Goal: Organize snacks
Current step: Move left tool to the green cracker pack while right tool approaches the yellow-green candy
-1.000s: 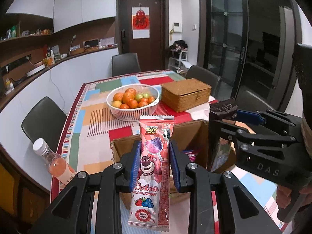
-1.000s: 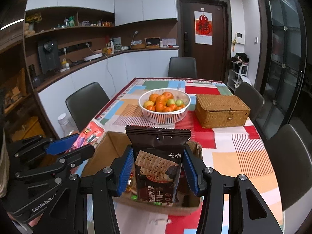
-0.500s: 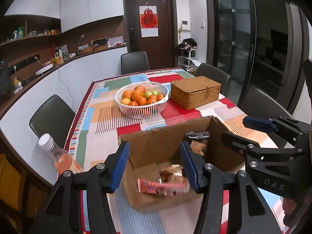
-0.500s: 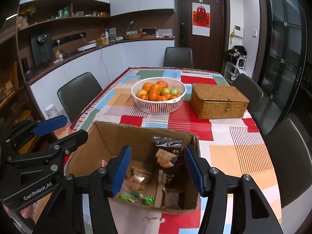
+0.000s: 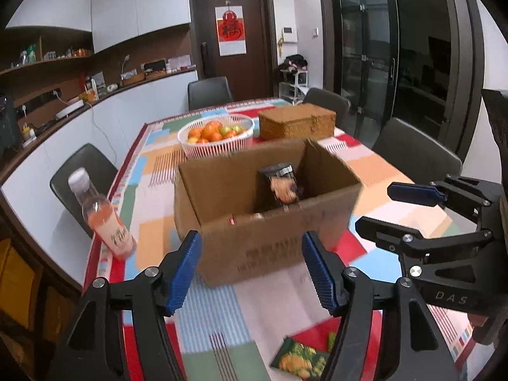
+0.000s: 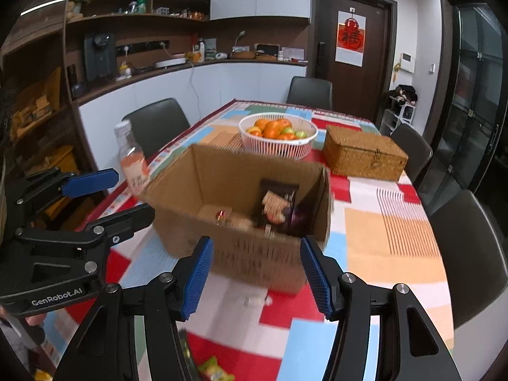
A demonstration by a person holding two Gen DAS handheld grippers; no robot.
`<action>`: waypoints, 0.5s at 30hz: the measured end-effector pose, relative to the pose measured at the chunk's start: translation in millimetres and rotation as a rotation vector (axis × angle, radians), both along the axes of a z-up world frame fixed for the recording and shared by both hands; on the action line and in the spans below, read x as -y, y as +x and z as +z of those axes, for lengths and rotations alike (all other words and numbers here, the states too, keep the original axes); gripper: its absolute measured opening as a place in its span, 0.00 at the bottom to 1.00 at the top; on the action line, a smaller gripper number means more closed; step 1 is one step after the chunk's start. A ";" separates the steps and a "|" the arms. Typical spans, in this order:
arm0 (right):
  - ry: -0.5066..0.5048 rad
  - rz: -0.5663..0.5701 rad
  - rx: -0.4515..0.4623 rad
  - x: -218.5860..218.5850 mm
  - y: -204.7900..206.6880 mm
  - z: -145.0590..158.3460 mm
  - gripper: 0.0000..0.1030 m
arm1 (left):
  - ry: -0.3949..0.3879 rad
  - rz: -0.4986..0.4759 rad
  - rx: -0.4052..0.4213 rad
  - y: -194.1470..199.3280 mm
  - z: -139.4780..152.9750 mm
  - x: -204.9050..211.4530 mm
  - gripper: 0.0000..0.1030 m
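An open cardboard box [image 5: 270,247] stands on the patterned table; it also shows in the right wrist view [image 6: 241,254]. A dark cracker packet [image 5: 281,187] stands upright inside it, also seen in the right wrist view [image 6: 276,206], among other snacks. My left gripper [image 5: 252,273] is open and empty, in front of the box. My right gripper [image 6: 257,273] is open and empty too, near the box's front wall. A green snack packet [image 5: 301,358] lies on the table near me; a green packet [image 6: 212,368] lies below the right gripper.
A bottle of pink drink [image 5: 101,212] stands at the table's left edge. A white basket of fruit [image 5: 216,136] and a wicker box [image 5: 297,123] sit behind the cardboard box. Dark chairs [image 6: 466,254] surround the table.
Both grippers opened and let their snacks drop into the box, the pink lollipop packet from the left and the cracker packet from the right. Both then drew back toward me and lower.
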State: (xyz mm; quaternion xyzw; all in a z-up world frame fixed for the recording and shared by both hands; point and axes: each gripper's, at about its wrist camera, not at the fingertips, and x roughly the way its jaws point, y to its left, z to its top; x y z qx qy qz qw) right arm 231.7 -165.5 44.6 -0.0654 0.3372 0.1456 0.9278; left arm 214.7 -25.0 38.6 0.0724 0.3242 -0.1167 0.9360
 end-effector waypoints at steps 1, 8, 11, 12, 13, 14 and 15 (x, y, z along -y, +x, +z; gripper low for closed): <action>-0.001 0.003 -0.007 2.0 -4.8 -3.7 0.56 | -0.008 0.005 -0.019 -4.9 -4.8 0.0 0.63; -0.010 0.037 -0.063 7.1 -31.0 -30.6 0.56 | -0.014 0.017 -0.126 -34.2 -39.7 3.9 0.64; -0.023 0.062 -0.097 6.2 -40.4 -45.6 0.56 | -0.005 0.026 -0.177 -42.3 -56.9 5.3 0.64; -0.027 0.071 -0.109 5.5 -42.5 -50.8 0.56 | -0.006 0.027 -0.193 -44.3 -62.0 5.6 0.64; -0.031 0.077 -0.122 4.7 -44.5 -56.2 0.56 | -0.008 0.029 -0.217 -46.6 -68.9 5.8 0.64; -0.035 0.086 -0.139 4.1 -47.1 -62.6 0.56 | -0.007 0.030 -0.235 -48.4 -74.5 6.5 0.64; -0.037 0.092 -0.152 3.3 -49.7 -67.8 0.56 | -0.006 0.032 -0.255 -49.6 -80.7 7.4 0.64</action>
